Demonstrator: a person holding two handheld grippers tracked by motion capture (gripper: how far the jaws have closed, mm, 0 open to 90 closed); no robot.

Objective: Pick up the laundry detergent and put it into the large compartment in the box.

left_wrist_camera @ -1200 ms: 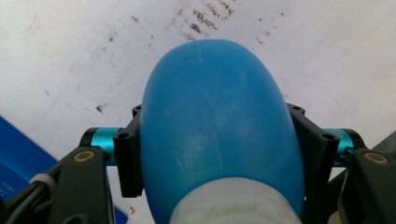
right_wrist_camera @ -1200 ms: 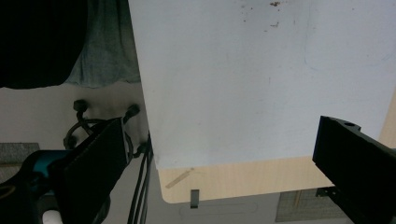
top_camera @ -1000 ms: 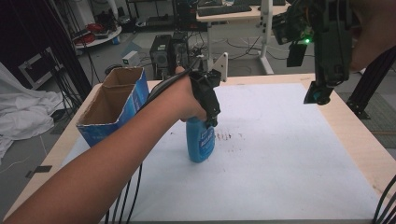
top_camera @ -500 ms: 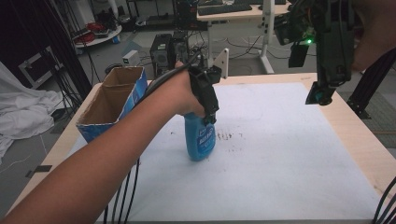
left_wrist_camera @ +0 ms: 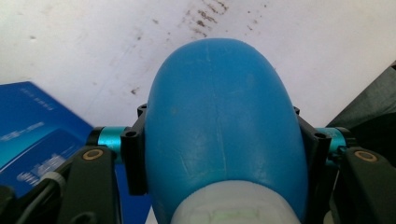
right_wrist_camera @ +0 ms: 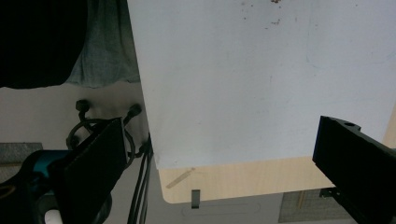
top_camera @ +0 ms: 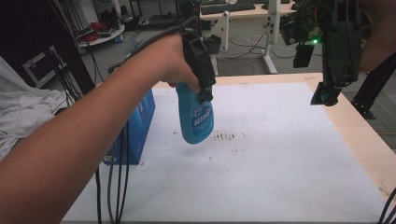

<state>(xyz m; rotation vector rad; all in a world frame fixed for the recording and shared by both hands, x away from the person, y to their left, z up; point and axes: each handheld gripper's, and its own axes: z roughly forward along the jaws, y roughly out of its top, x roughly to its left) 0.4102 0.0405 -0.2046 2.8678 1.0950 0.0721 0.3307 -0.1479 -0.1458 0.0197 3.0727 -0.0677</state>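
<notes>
The left gripper (top_camera: 205, 91) is clamping a blue plastic bottle (top_camera: 196, 116) at its upper body, just below the white neck, and is holding it in the air above the white sheet (top_camera: 280, 163), with the blue cardboard box (top_camera: 135, 126) standing to its left at the sheet's edge. In the left gripper view the jaws are pressing on the two rounded flanks of the bottle (left_wrist_camera: 219, 121), and the contact patches are looking small against a smooth, curved wall. The judged risk is slippage: the bottle is hanging by friction alone, so any tilt or slackening of the squeeze is likely to let it rotate or drop onto the sheet, and a hard squeeze is likely to dent the wall. The right gripper (top_camera: 327, 95) is hanging high over the far right corner of the table (top_camera: 364, 140), jaws spread wide with nothing between them. The sheet is carrying a patch of dark specks (top_camera: 226, 136) just beside the bottle's base. The table edge is showing pale wood. Beyond it, the room is dim, with cables, stands and a second bench (top_camera: 243, 10) behind.
</notes>
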